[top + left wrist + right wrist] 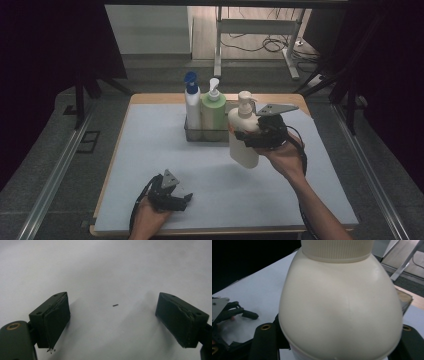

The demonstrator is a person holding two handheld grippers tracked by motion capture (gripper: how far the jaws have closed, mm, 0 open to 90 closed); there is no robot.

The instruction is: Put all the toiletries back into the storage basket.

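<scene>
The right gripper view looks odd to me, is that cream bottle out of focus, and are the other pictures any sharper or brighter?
In the right gripper view the cream bottle sits so near that it looks soft, with faint sheen. The left gripper view is dim, its jaws casting blurred shadows on the white mat. The high view is sharper but dark at both sides.

Wooden table (150, 98), nearly covered by a white sheet (150, 165), bare wood only along the far edge and near rim. On the sheet near the far edge, about midway: a clear rack (192, 134) with a white bottle (192, 107) and a green bottle (213, 115). Tiny dark speck (115, 305) on the sheet.
</scene>
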